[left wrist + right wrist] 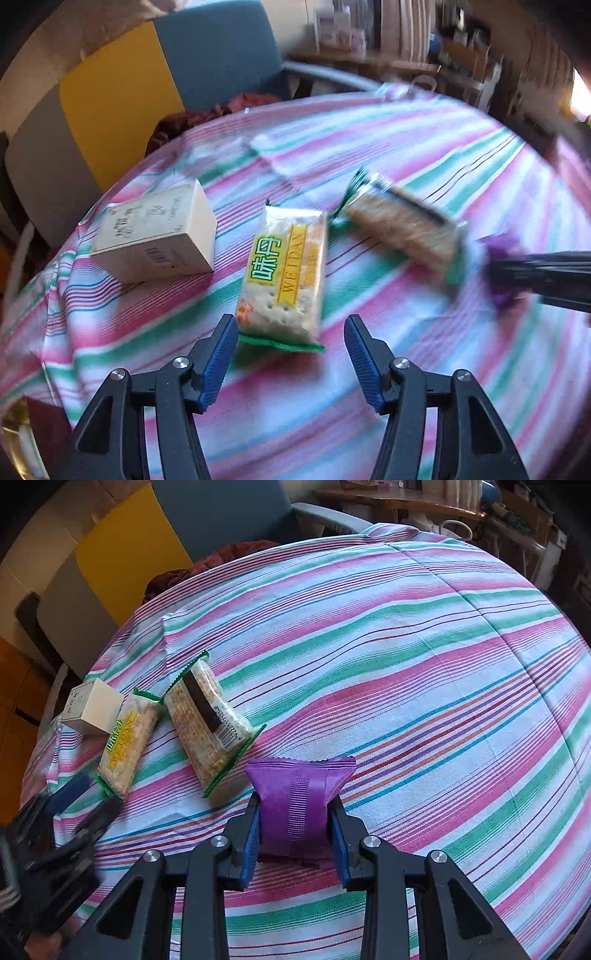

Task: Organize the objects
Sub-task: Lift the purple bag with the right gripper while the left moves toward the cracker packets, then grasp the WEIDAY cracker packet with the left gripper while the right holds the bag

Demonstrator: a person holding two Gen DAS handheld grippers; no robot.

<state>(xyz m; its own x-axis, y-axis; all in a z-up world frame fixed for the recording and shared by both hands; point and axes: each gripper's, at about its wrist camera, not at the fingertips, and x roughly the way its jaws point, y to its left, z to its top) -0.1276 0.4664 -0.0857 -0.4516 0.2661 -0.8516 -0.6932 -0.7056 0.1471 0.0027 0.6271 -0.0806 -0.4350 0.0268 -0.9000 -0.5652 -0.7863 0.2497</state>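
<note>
On the striped tablecloth [406, 147] lie a cream box [159, 236], a cracker pack with a yellow label [284, 273] and a second cracker pack turned barcode side up [406, 229]. My left gripper [290, 328] is open and empty, its jaws just short of the near end of the yellow-label pack. My right gripper [293, 812] is shut on a purple packet [299, 797] and holds it just right of the second cracker pack [207, 723]. The box [92, 705] and the yellow-label pack [125, 742] lie at the left in the right wrist view.
A blue and yellow chair [166, 74] with dark red cloth [207, 114] on it stands behind the table. Cluttered shelves [424, 44] fill the back right. The left gripper shows at the left edge of the right wrist view [74, 805].
</note>
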